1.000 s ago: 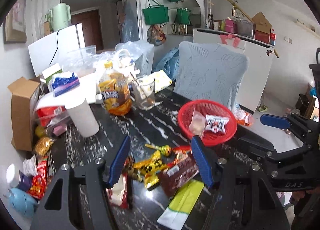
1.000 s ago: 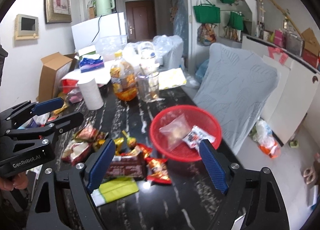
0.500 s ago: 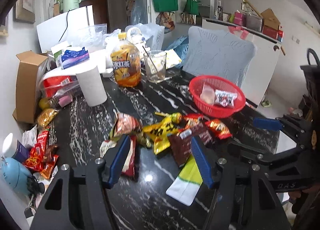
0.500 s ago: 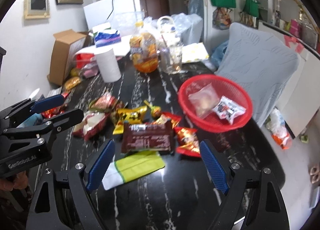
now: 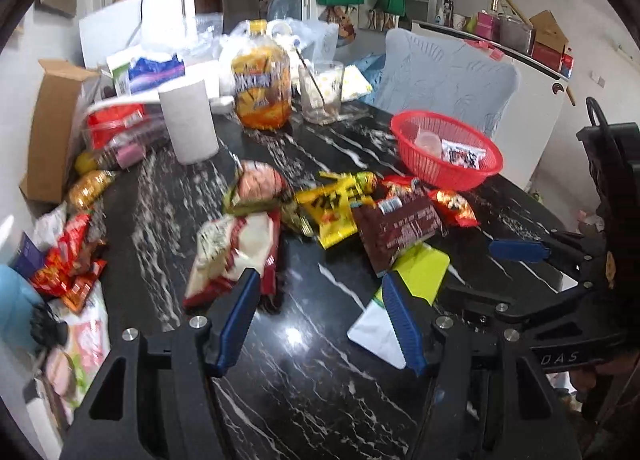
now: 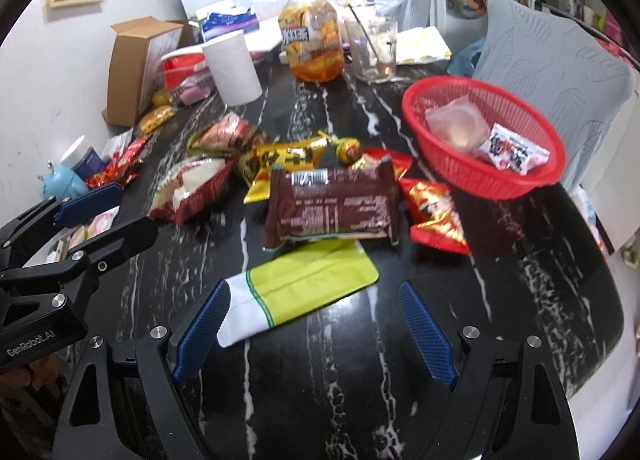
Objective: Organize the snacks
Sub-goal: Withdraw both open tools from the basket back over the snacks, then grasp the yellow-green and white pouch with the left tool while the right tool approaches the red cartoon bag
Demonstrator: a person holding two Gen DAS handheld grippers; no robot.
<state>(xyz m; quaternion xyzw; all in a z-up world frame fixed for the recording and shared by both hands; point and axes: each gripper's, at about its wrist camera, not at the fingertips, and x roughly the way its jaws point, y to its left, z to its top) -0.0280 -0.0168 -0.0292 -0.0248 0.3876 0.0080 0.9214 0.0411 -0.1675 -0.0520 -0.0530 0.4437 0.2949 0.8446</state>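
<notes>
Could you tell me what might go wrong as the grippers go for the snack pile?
The brown packet overlaps the yellow-green pouch, so lifting either may drag the other. The right gripper stands open over the pouch, which lies flat and may slip. A glass stands behind the red basket; a wide swing could topple it.

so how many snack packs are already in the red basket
2. A clear pouch lies toward the far left side of the red basket, and a white printed packet leans against its right wall. Something smaller could be hidden beneath them.

White walls, black marble table, grey chair
</notes>
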